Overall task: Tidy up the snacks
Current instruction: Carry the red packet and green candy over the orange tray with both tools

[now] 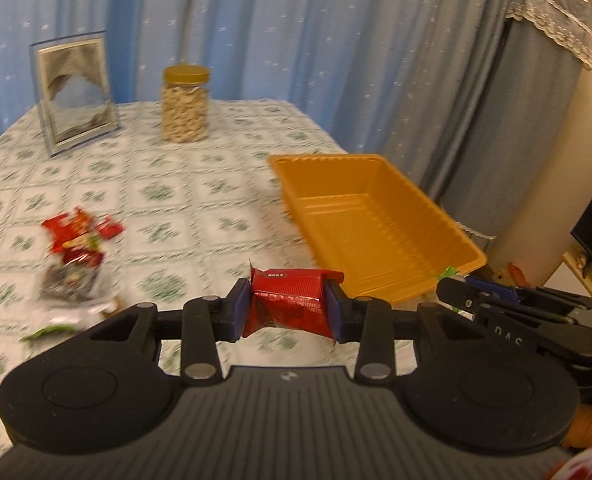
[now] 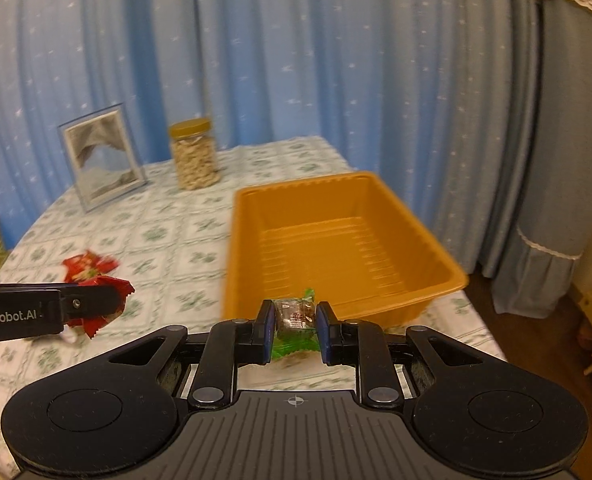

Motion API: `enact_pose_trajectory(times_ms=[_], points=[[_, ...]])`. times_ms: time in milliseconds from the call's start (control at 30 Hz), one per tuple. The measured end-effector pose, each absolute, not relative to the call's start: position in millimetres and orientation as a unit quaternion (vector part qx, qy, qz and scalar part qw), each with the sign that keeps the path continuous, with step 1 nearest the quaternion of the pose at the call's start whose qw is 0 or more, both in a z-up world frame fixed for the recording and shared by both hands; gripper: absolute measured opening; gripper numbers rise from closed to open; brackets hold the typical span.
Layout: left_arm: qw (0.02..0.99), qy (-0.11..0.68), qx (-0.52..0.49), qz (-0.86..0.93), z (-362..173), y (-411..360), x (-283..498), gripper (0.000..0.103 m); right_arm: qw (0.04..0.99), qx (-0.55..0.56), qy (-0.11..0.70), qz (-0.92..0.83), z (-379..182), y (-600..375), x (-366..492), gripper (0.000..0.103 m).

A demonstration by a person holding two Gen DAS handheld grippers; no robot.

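The left claw [image 1: 288, 306] is clamped on a red snack packet [image 1: 290, 300]; the right claw [image 2: 295, 326] pinches a green-wrapped candy [image 2: 295, 316], the orange tray [image 2: 416, 240] just beyond both.

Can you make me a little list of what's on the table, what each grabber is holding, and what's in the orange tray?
left gripper: shut on a red snack packet
right gripper: shut on a green-wrapped snack
orange tray: nothing in it yet
snack pile: left side of the table, mostly red wrappers
jar: gold lid, pale snacks inside
picture frame: upright, beside the jar
tablecloth: green flower pattern
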State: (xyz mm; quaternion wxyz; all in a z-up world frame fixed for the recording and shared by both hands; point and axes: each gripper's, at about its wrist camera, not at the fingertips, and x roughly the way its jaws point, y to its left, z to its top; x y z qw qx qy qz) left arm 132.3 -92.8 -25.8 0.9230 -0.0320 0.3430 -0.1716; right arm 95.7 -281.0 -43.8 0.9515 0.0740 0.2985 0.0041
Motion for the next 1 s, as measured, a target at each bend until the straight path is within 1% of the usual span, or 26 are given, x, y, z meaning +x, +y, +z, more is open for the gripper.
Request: enact_pose_trajectory(times_ms=[433, 1000], points=[[0.916, 0.339, -0.02, -0.212, -23.5, -143.0, 171.6, 0.036, 0.953, 0.072, 0.295, -0.016, -37.9, -322.8, 131.7, 0.022], [0.908, 0.348, -0.009, -0.231, -41.2, -173.0, 218.4, 0.036, 0.944, 0.094, 0.316, -0.027, -52.4, -356.2, 183.6, 0.022]])
